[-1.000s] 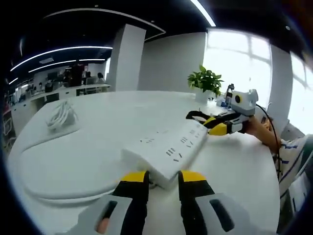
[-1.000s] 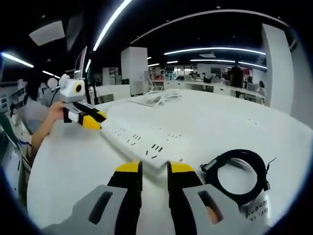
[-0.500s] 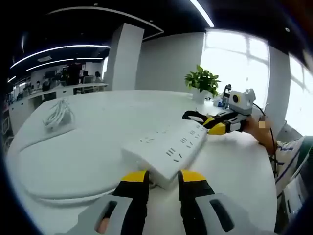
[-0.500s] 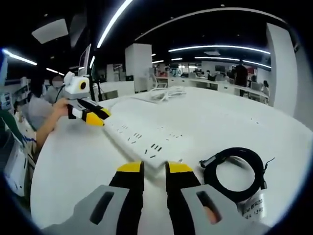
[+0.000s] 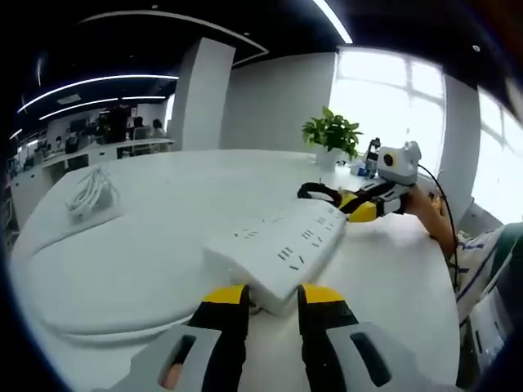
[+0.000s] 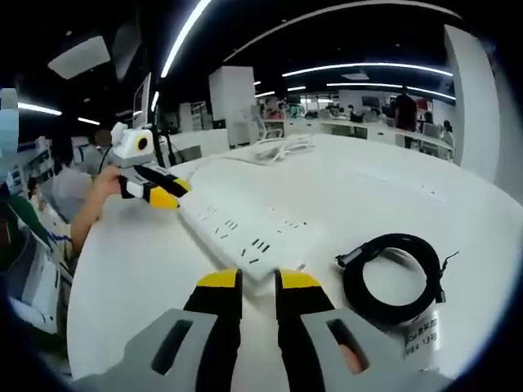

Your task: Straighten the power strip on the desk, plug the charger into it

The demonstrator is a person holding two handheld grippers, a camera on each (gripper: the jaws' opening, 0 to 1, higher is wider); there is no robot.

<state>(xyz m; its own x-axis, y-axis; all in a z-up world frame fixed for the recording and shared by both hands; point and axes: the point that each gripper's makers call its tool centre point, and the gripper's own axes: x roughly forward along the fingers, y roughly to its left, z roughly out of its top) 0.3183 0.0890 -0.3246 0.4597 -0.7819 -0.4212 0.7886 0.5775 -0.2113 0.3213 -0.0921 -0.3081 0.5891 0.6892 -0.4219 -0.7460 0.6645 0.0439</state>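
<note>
Left gripper (image 5: 272,296) and right gripper (image 6: 257,282) sit low at opposite ends of the power strip (image 5: 280,247). Both jaw pairs narrowly parted. Grip on the strip: can't tell.

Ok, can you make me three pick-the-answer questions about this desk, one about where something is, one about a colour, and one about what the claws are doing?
1. Where does the coiled black cable lie?
A. on the power strip
B. on the desk beside the power strip
C. in a claw

2. What colour is the power strip?
A. white
B. red
C. black

3. What are the left claw and right claw doing?
A. both at the power strip's ends
B. both lifting the plant
C. both holding the cable

Answers: 1 B, it rests on the white desk. 2 A, its body is white. 3 A, each view has an end at its jaws.
</note>
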